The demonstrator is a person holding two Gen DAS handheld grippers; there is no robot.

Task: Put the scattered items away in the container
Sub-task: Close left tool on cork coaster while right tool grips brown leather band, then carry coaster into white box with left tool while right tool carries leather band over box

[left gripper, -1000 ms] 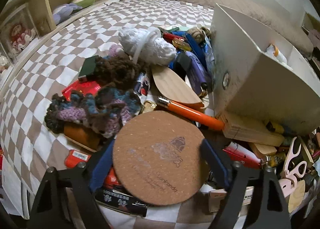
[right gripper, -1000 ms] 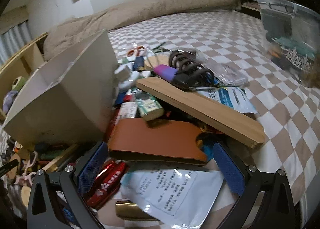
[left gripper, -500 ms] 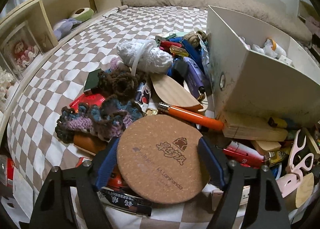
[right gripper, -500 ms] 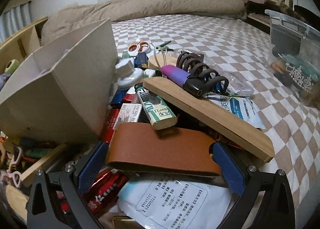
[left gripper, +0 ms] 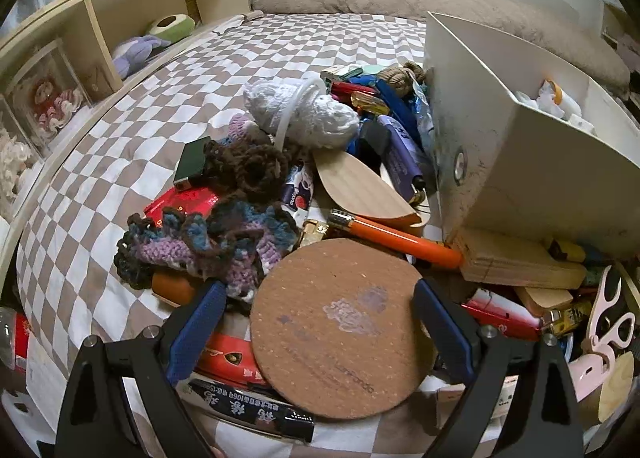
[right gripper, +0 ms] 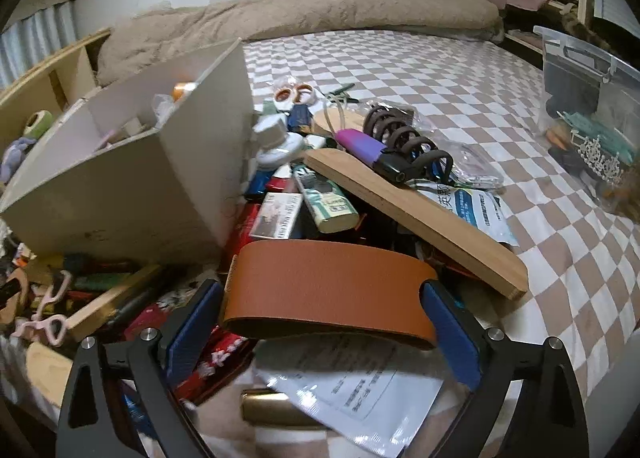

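A round cork coaster (left gripper: 340, 326) lies between the jaws of my left gripper (left gripper: 318, 334). The jaws are opening; a gap shows at the left pad and the coaster looks blurred and loose on the pile. My right gripper (right gripper: 322, 334) is closing on a brown leather case (right gripper: 328, 286), and both blue pads touch its ends. The white open box (left gripper: 520, 185) (right gripper: 120, 197) stands tilted amid the clutter, to the right in the left wrist view and to the left in the right wrist view, with a few small things inside.
The heap on the checkered bed holds crochet pieces (left gripper: 208, 242), an orange pen (left gripper: 400, 236), a wooden board (right gripper: 412, 213), a printed pouch (right gripper: 360, 394) and pink scissors (left gripper: 608, 322). A clear plastic bin (right gripper: 592, 117) stands at the right. Wooden shelves (left gripper: 100, 29) line the left.
The left jaws, which pressed the cork coaster half a second ago, have spread away from it. The right jaws have drawn in against the ends of the leather case.
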